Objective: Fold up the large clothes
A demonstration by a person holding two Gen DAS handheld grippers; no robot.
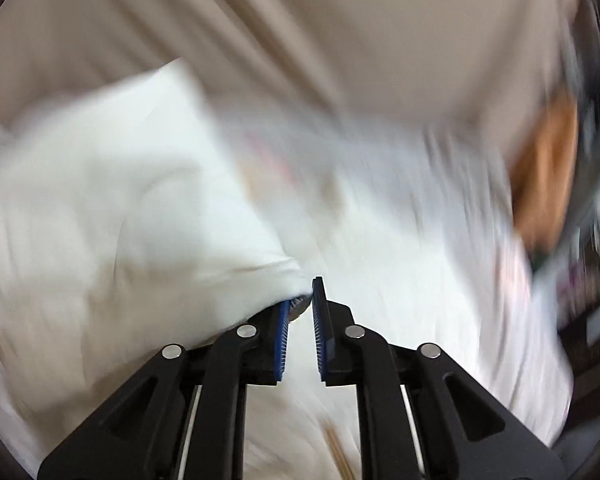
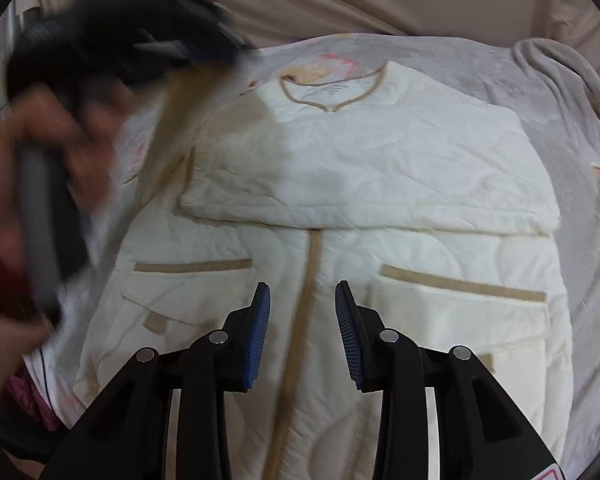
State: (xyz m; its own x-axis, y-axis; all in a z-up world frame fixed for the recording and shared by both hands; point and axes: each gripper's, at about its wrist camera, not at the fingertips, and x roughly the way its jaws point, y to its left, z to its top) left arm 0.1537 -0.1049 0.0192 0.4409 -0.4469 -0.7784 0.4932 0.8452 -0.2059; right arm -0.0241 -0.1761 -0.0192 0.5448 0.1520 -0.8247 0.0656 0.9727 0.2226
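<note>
Left tongs [image 1: 300,312] are clamped on a bunch of cream cloth, which looks like a sleeve [image 1: 120,216] of the quilted jacket [image 2: 340,184], and in the right wrist view the same tool shows as a dark blur with tan-trimmed cloth trailing from it over the jacket's upper left part. Right tongs [image 2: 302,332] stand apart with nothing between them, hovering above the tan front strip [image 2: 306,280] between the two pockets. The jacket lies front up in the middle of a bed, on a pale flowered cover [image 2: 572,152], its collar toward the far edge; one sleeve is already laid across the chest. To do this step well, the held sleeve should, in my judgement, be carried flat across the chest and set down square on the other sleeve, with the cuff kept inside the jacket's outline; the free tongs could pin the front panel so that the body does not drag. The person's left hand [image 2: 72,136] grips its handle high at the left side, blurred by motion, while the right tongs tilt steeply down toward the bed.
</note>
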